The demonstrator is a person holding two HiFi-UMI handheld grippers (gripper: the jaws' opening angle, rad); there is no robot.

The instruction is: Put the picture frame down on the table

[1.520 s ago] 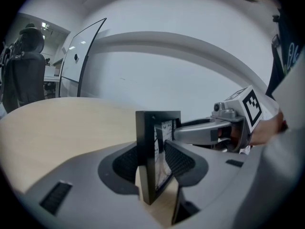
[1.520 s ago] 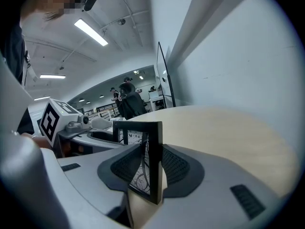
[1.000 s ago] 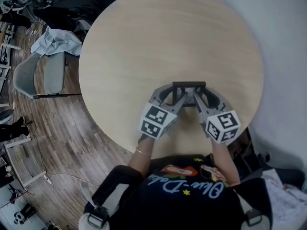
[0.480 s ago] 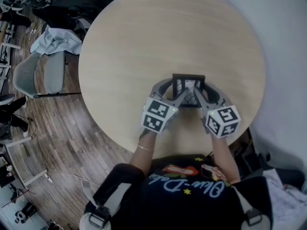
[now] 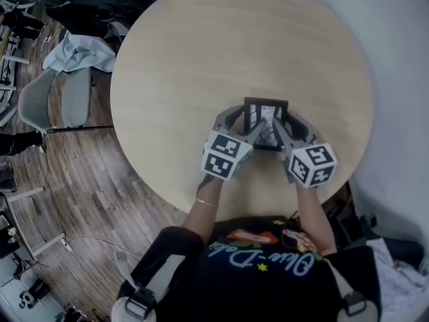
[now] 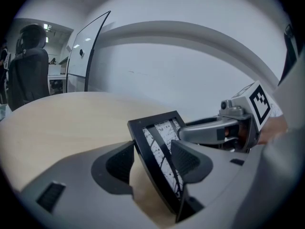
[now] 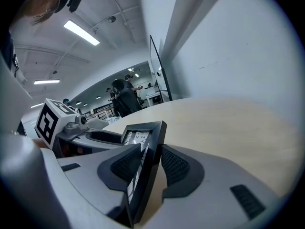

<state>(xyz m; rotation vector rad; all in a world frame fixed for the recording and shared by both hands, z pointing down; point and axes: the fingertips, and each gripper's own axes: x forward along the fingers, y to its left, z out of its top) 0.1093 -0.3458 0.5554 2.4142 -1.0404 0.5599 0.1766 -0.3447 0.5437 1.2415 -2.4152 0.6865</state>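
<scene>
A small black picture frame (image 5: 265,121) with a black-and-white print is held over the near part of the round light-wood table (image 5: 201,52), tilted with its face up toward me. My left gripper (image 5: 251,127) is shut on its left side and my right gripper (image 5: 279,127) on its right side. In the left gripper view the frame (image 6: 159,149) leans between the ribbed pads (image 6: 119,162) of the left gripper (image 6: 152,165). In the right gripper view the right gripper (image 7: 151,168) clamps the frame (image 7: 145,144) edge-on. The jaws hide the frame's lower edge, so contact with the table cannot be told.
A grey chair with a pale cloth (image 5: 67,66) stands on the wood floor left of the table. A white wall curves round the table's far and right side. A whiteboard (image 6: 86,51) and people (image 7: 125,99) are in the background. The table's near edge is close to my body.
The frame has tipped back from edge-on so its printed face now shows from above. Both grippers carried it slightly farther over the table.
</scene>
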